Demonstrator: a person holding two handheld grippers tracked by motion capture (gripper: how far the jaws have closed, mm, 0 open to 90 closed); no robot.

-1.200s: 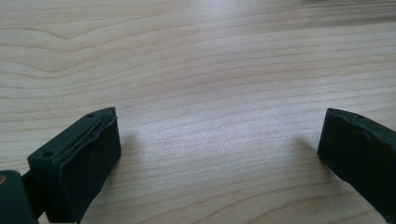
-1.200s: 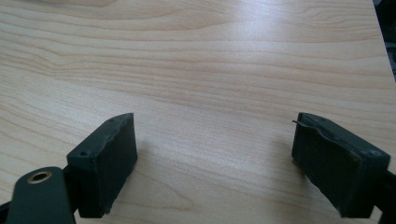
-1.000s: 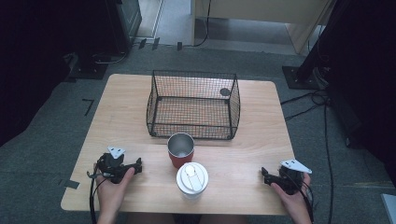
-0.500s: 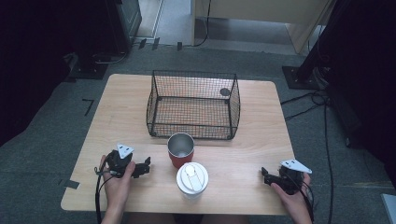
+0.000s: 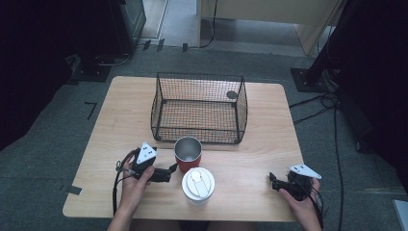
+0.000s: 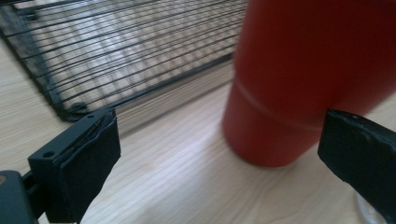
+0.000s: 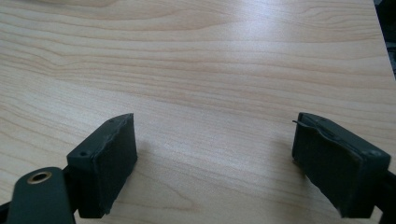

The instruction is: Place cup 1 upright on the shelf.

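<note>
A red cup [image 5: 187,154] with a shiny metal inside stands upright in front of the wire basket [image 5: 198,108]. Just before it stands a white cup [image 5: 197,184] with a lid. My left gripper [image 5: 172,172] is open at the red cup's left side, low over the table. In the left gripper view the red cup [image 6: 303,79] rises just beyond the jaws, toward the right one, and nothing is between the pads [image 6: 88,161]. My right gripper [image 5: 273,182] rests open near the front right of the table; its own view shows bare wood between the pads [image 7: 109,163].
The black wire basket [image 6: 116,51] is open-topped, with a small dark round tag on its far right wall. The wooden table [image 5: 269,139] is bare at both sides. Dark equipment stands and cables lie on the floor around it.
My left gripper has slid right along the table toward the red cup and now sits right beside it. The right gripper and both cups have stayed put.
</note>
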